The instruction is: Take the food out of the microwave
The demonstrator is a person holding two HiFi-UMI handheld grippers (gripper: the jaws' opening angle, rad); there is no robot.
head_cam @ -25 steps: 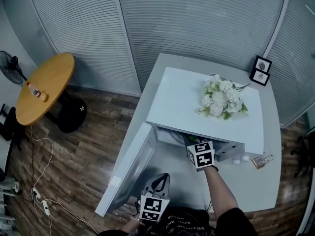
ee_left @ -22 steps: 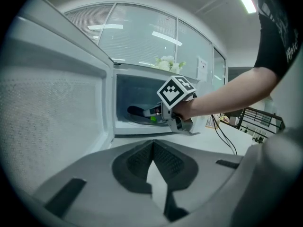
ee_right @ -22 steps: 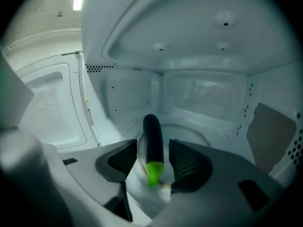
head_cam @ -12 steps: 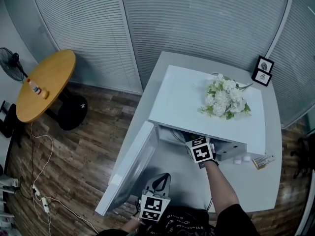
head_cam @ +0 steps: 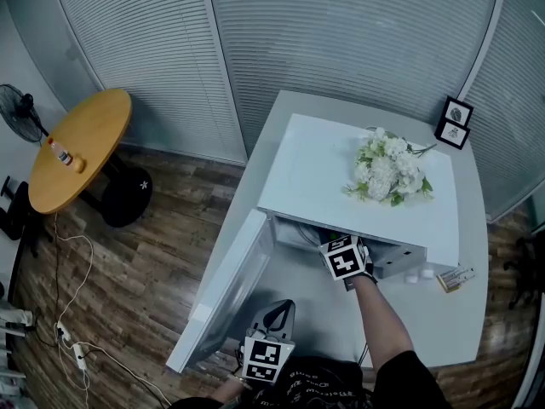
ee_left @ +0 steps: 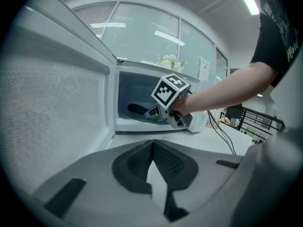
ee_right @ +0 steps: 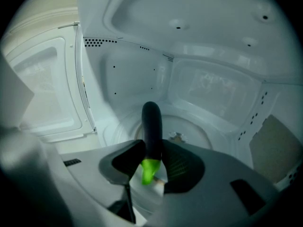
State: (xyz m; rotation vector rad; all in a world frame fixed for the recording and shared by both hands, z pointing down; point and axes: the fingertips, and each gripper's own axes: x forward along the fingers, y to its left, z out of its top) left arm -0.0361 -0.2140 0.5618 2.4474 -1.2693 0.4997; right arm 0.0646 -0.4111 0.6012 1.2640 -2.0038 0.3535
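A dark eggplant [ee_right: 152, 126] with a green stem lies on the glass turntable [ee_right: 194, 126] inside the white microwave [head_cam: 315, 169]; the eggplant [ee_left: 137, 109] also shows in the left gripper view. My right gripper [ee_right: 152, 148] reaches into the cavity, and its jaws are closing, with both pads against the eggplant's stem end. In the head view only the right gripper's [head_cam: 343, 256] marker cube shows at the microwave's mouth. The door [head_cam: 226, 292] hangs open to the left. My left gripper [head_cam: 279, 312] rests low near the table's front edge, shut and empty, fingertips together.
White flowers [head_cam: 387, 170] lie on top of the microwave. Two small picture frames [head_cam: 451, 122] stand at the table's back right, small items [head_cam: 456, 278] at its right edge. A round wooden table [head_cam: 77, 147] and floor cables [head_cam: 72, 339] are to the left.
My right gripper has pushed slightly deeper into the microwave and rolled a little. The left gripper has stayed put.
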